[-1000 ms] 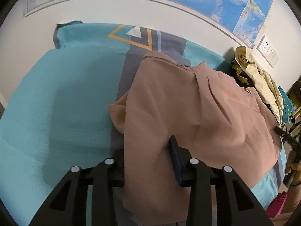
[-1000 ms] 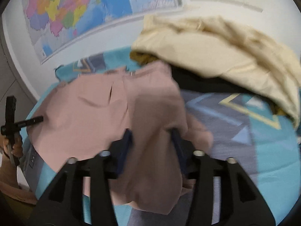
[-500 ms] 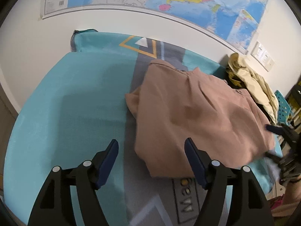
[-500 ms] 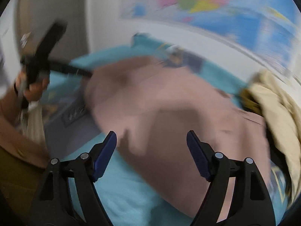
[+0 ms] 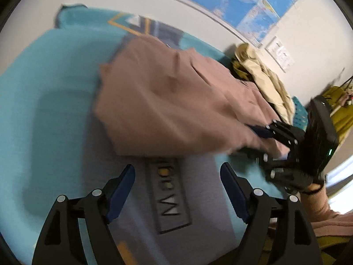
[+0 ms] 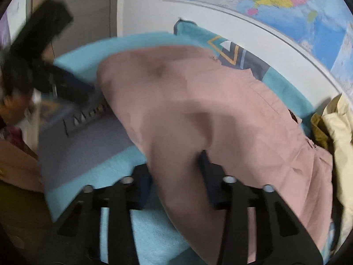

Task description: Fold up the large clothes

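Note:
A pink-brown garment [image 5: 172, 101] lies folded over on the teal and grey bed cover [image 5: 55, 88]. My left gripper [image 5: 177, 190] stands open over the grey stripe, a little short of the garment's near edge, with nothing between its fingers. In the right wrist view the same garment [image 6: 220, 101] fills the middle. My right gripper [image 6: 176, 176] has a fold of its near edge between its jaws, which are closing with a wide gap still showing. The left wrist view shows the right gripper [image 5: 258, 137] at the garment's right edge, held by a hand [image 5: 313, 196].
A heap of cream and olive clothes [image 5: 264, 81] lies at the bed's far right, touching the garment. A wall with a map [image 5: 242, 2] runs behind the bed. The left gripper [image 6: 66, 84] shows blurred at the garment's left in the right wrist view.
The left gripper let go of the garment, opened and drew back off it. The right gripper released its fold, swung round to another edge, and its jaws have narrowed around the cloth.

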A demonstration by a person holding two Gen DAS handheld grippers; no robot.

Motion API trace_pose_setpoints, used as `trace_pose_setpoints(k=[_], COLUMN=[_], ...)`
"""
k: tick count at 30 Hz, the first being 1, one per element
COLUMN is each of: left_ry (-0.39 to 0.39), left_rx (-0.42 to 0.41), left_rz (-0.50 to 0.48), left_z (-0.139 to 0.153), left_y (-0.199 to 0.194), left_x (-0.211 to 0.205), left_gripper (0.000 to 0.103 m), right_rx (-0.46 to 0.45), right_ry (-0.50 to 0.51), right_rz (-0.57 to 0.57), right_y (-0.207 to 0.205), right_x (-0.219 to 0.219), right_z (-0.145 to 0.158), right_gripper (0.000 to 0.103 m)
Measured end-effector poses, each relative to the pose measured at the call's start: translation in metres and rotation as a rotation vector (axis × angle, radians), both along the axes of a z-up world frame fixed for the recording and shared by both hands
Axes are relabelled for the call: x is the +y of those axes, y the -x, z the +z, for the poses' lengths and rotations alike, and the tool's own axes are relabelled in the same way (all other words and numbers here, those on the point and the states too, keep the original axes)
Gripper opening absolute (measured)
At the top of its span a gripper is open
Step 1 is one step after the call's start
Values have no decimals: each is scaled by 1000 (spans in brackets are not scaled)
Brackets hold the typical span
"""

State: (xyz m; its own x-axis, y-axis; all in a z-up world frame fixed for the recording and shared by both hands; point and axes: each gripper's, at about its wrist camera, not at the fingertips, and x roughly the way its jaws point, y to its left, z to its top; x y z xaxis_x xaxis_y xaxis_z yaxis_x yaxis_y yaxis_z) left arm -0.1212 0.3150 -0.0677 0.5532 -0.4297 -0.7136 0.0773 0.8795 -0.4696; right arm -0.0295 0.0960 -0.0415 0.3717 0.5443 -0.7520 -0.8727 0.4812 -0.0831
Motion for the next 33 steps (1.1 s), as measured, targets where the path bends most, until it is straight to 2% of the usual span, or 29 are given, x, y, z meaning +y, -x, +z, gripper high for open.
trace_pose_setpoints(k=[3,7,10,12,21,22,24,25,26,27,29,31,32,33], left_ry=[65,253,388,427,368,341,288,273,274,304,314,303,302,297], left_rx=[-9,3,-22,-22,-16,-14,-12,-8,0,15,28,24,23,22], left_rz=[3,30,84,101,121,123,129,135,143,154,157,155,157,159], left_z=[-5,-14,-18,-18,-12,-11,-11,-13,-16,-20,-24,-25,-26,-26], left_y=[-13,-30,-36,-38,-64,-70,-82,-86,-90,-92,-93,-91,-90,-90], left_x=[-6,5,21,25,-1,-5,-10,-9,-6,-1,4,5,5,4], left_gripper=[77,79,79,79,85,84,77,61,52,49,38,34,33,32], right_rx=[70,125,154,169,217,230,249,272,290,313,357,429,488,534], right_ry=[-72,-103,-119,-132,-174,-183,-195,-209,-224,-255,-313,-399,-449,-480], right_rz=[-32,-51,-61,-70,-95,-99,-115,-123,-124,-132,-162,-192,-228,-255], right_y=[-11,-17,-16,-14,-14,-14,-15,-14,-13,-10,-4,1,3,6], right_x=[-6,-6,-8,-12,-18,-20,-24,-29,-34,-44,-66,-96,-117,-132], right_z=[12,11,10,12,10,10,10,11,13,16,21,25,24,22], right_gripper=[29,29,29,29,32,33,37,40,45,48,58,60,67,69])
